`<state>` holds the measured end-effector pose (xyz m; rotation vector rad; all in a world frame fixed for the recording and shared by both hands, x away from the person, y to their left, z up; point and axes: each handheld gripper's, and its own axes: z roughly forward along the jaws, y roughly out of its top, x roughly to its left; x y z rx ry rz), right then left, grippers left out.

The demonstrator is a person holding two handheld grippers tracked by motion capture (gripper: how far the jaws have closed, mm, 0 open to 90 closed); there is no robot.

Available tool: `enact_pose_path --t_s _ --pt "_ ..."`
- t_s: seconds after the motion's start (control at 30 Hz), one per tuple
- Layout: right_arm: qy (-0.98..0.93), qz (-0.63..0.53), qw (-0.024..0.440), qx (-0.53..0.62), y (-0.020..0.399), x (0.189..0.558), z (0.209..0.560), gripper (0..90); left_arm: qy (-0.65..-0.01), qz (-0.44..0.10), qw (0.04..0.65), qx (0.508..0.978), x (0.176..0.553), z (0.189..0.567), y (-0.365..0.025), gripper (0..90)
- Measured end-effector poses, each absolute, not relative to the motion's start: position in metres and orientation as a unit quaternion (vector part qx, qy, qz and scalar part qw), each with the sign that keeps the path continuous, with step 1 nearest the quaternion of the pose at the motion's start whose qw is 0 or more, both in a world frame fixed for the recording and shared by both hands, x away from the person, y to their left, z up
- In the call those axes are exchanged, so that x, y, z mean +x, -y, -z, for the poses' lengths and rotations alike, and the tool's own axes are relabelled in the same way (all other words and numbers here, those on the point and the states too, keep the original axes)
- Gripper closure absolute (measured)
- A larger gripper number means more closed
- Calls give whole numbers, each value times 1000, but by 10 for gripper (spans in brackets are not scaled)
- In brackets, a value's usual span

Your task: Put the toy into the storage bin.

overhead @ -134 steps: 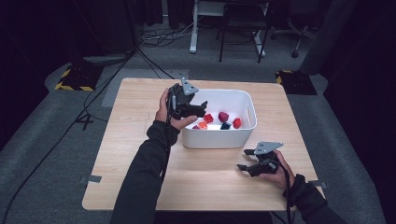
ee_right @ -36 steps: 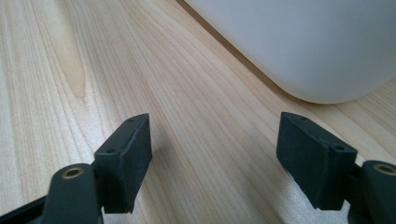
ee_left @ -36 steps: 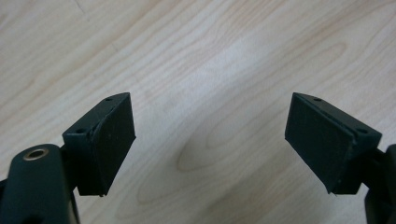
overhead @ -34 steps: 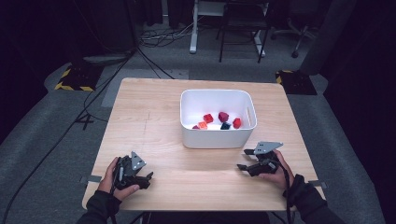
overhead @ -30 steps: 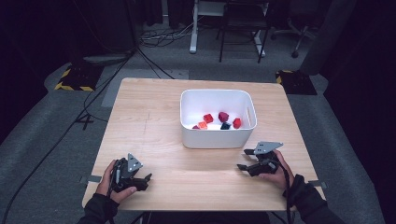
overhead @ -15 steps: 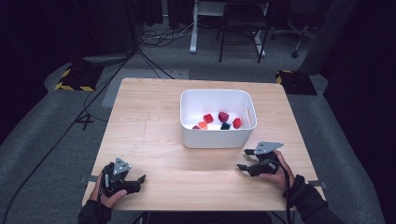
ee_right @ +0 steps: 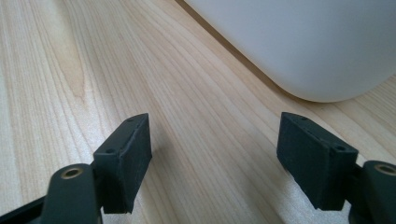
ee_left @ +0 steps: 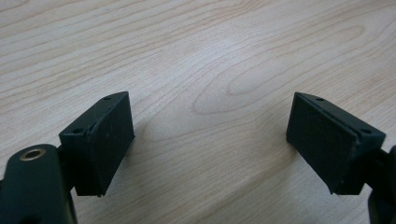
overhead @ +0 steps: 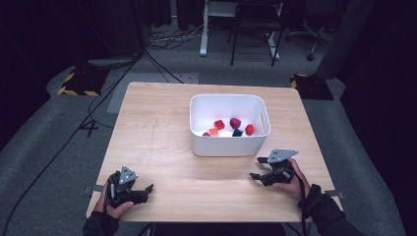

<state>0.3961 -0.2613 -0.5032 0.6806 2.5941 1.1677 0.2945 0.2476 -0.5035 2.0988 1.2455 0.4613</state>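
The left gripper (overhead: 142,190) rests at the near left of the table (overhead: 162,128), jaws apart and empty. The right gripper (overhead: 259,167), also apart and empty, rests just near the white bin (overhead: 228,142) with small blocks (overhead: 219,124).

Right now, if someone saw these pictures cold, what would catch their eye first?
Most likely the white rectangular plastic bin in the middle of the pale wooden table, with a handful of small red, orange and dark blocks on its floor. Next, the two hand-held tongs at the near edge: the left tongs at the near left corner and the right tongs just in front of the bin, both with jaws apart over bare wood.
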Motion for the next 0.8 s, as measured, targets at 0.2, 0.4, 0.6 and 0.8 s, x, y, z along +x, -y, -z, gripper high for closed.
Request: enact_pose_path --t_s 0.2,0.4,0.6,0.8 --pt "-881 -397 108 232 261 396 503 265 -473 -173 324 800 295 504 -248 151" --pt "-881 -397 108 232 261 396 503 265 -475 -174 323 800 295 503 -248 151" --pt "-881 -397 108 231 261 396 503 265 -475 -176 324 799 296 504 -248 150" --pt "-881 -397 108 232 261 396 503 265 -475 -177 324 799 297 504 -248 150"
